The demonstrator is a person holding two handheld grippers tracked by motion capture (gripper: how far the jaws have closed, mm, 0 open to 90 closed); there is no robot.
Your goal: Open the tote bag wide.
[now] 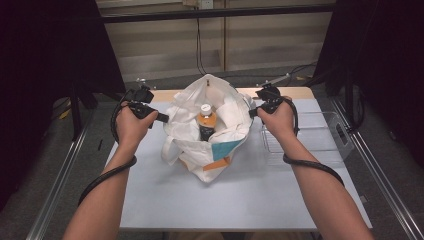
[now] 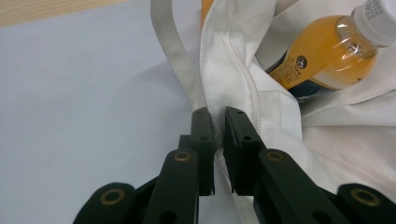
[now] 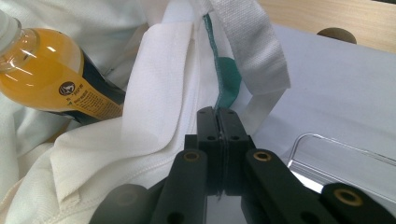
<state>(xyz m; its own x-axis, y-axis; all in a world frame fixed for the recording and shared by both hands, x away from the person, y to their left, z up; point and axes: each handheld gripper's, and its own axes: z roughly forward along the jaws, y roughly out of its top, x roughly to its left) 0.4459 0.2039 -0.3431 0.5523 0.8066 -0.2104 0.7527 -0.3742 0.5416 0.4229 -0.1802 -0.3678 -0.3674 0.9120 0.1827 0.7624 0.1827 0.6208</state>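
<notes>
Left claw [image 2: 218,122] — jaws pinched on the white fabric rim of the tote bag [image 1: 210,132], just beside the zipper seam and the grey handle strap [image 2: 175,51]; in the high view this claw [image 1: 162,118] meets the bag's left side. Right claw [image 3: 218,117] — jaws closed tight on the opposite rim, where a teal patch [image 3: 229,77] and a white webbing handle [image 3: 252,51] join the fabric; in the high view it [image 1: 252,113] sits at the bag's right side. Between the two grips the bag's mouth is spread wide. An orange drink bottle [image 1: 206,122] with a white cap stands inside the opening, its dark label partly sunk into the folds. The bag rests near the middle of the white surface [image 1: 150,200], toward its far edge. A clear plastic tray [image 1: 320,135] lies by the right edge, just beyond the right hand [image 1: 277,122], and looks to hold nothing.

Progress, as judged: the bag is gripped on both sides and held open, and the bottle is already within it. Whether loading or unloading is under way cannot be told. What appears left is either to lift the bottle out toward the tray, or to close and release the bag.
</notes>
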